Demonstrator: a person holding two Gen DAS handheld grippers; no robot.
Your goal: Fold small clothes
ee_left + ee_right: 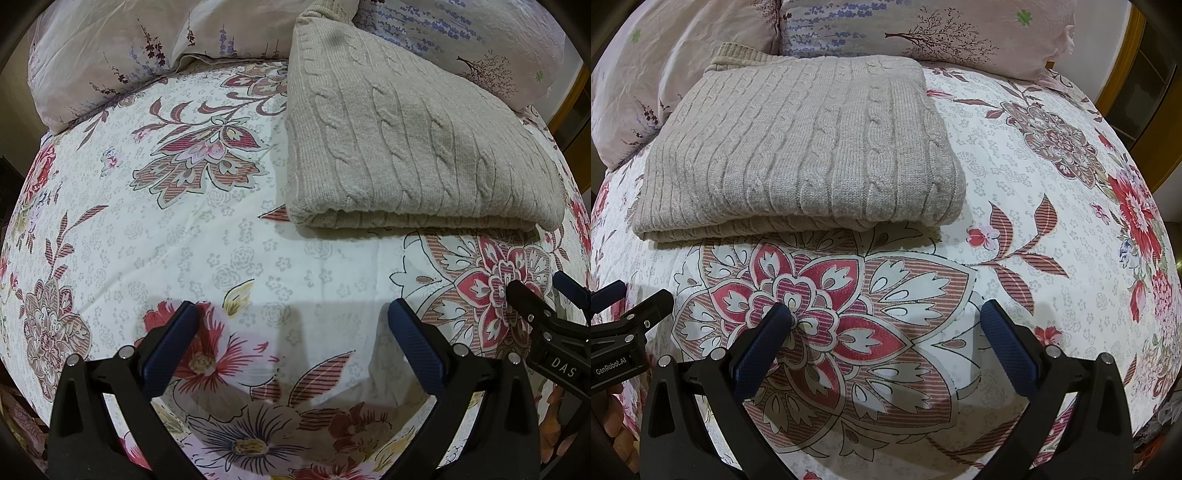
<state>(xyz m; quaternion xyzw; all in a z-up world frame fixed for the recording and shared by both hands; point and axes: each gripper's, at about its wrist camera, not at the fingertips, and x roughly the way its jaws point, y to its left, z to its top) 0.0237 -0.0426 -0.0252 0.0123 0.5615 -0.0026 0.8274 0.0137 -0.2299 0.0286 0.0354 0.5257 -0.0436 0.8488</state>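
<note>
Sweater: a beige cable-knit sweater [417,147] lies on the bed, already doubled into a thick rectangle, its rounded fold edge turned toward both tongs and its ribbed end up against the pillows.
Where it sits: on the floral bedspread [221,236], toward the head of the bed, touching the pale printed pillows [122,55] behind it; bare bedspread lies between it and the tongs.
Left tongs: the left tongs [293,325] are spread wide with nothing between the blue pads, hovering over the bedspread, well short of the sweater and off to its left side.
Right tongs: the right tongs [886,325] are likewise spread and empty, over the big red flower print, near the fold edge but not touching it; the two tools hang just beside each other.
Step in hand, as I judge it: either a last fold to make the bundle smaller, or tidying and leaving it; the sweater looks close to done.
Doing it well: if another fold is wanted, I would take the two near corners at once, one in each tongs, pinching all layers together so the lower layer does not lag behind.
Handling: the knit looks bulky and springy, so a shallow pinch may slip; bite deep past the rounded edge.
Watch for: snagging the bedspread underneath along with the knit, and dragging the bundle into the pillows.
</note>
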